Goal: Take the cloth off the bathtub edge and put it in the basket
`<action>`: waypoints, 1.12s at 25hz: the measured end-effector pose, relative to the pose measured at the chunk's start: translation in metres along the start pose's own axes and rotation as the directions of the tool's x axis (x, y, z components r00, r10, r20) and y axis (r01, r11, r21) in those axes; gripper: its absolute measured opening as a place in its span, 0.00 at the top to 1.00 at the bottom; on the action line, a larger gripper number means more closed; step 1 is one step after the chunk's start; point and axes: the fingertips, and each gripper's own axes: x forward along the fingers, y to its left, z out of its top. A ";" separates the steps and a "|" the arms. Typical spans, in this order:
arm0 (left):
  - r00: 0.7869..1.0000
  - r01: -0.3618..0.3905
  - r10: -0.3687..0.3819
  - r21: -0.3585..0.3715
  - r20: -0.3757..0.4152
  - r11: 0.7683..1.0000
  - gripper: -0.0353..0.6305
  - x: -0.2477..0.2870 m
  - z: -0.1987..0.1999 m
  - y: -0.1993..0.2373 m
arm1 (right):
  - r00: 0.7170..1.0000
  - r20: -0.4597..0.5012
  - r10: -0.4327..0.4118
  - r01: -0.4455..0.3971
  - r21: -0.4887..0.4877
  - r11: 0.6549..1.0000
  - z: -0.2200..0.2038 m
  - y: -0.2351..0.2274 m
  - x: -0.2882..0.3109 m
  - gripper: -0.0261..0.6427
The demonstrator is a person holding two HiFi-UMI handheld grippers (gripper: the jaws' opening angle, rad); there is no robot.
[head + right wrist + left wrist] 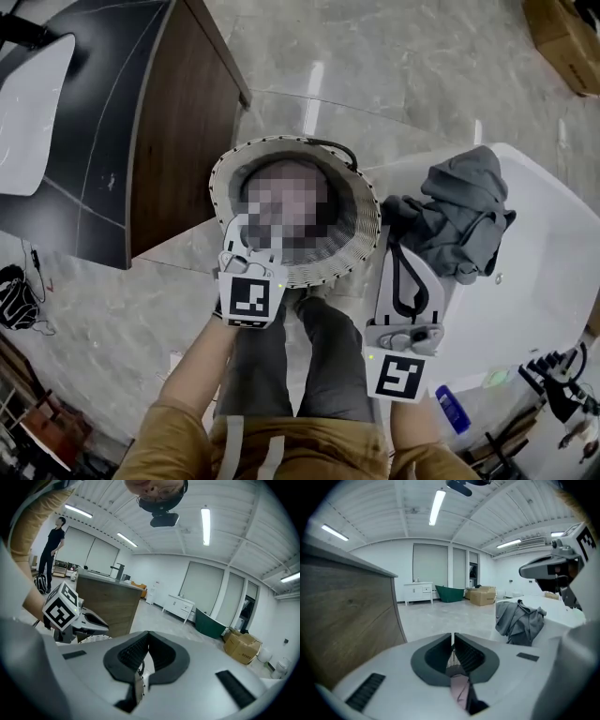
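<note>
The grey cloth (464, 211) lies crumpled on the edge of the white bathtub (553, 262) at the right of the head view. It also shows in the left gripper view as a grey cloth (519, 620) ahead to the right. A round woven basket (218, 192) stands on the floor to its left, its inside covered by a mosaic patch. My left gripper (240, 228) hovers over the basket's near rim, jaws shut with nothing held. My right gripper (401, 255) is shut and empty just short of the cloth, by the tub's edge.
A dark wooden counter (178, 141) stands behind the basket on the left. A blue bottle (451, 409) lies near the tub's front corner. In the right gripper view a person (50, 545) stands far left, with cardboard boxes (243, 648) and a green tub (209, 623) at the back.
</note>
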 end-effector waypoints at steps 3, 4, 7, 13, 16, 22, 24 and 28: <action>1.000 -0.012 0.012 0.001 0.015 1.000 0.94 -0.015 0.027 0.003 | 1.000 0.014 -0.002 0.002 0.005 1.000 0.027 -0.007 -0.011 0.95; 1.000 -0.016 0.016 -0.001 0.018 1.000 0.94 -0.019 0.036 0.003 | 1.000 0.018 -0.004 0.004 0.008 1.000 0.035 -0.011 -0.015 0.95; 0.999 -0.021 0.021 -0.018 0.027 1.000 0.94 -0.032 0.066 0.002 | 1.000 0.025 -0.008 0.007 0.014 1.000 0.059 -0.024 -0.028 0.95; 0.998 -0.026 0.028 -0.024 0.064 0.999 0.94 -0.062 0.131 -0.008 | 0.999 0.033 -0.011 0.011 0.007 1.000 0.103 -0.047 -0.055 0.95; 0.996 -0.033 0.035 -0.021 0.087 0.999 0.94 -0.074 0.165 -0.006 | 0.998 0.054 -0.020 0.021 -0.002 1.000 0.131 -0.060 -0.065 0.95; 0.990 -0.034 0.033 0.006 0.137 0.999 0.94 -0.107 0.238 -0.011 | 0.992 0.122 -0.044 0.042 0.023 0.999 0.190 -0.084 -0.087 0.95; 0.986 -0.035 0.031 0.022 0.163 0.999 0.94 -0.120 0.262 -0.011 | 0.988 0.150 -0.047 0.044 0.024 0.999 0.208 -0.089 -0.093 0.95; 0.980 -0.043 0.032 0.049 0.198 0.998 0.94 -0.143 0.300 -0.010 | 0.983 0.178 -0.049 0.048 0.007 0.999 0.236 -0.102 -0.107 0.95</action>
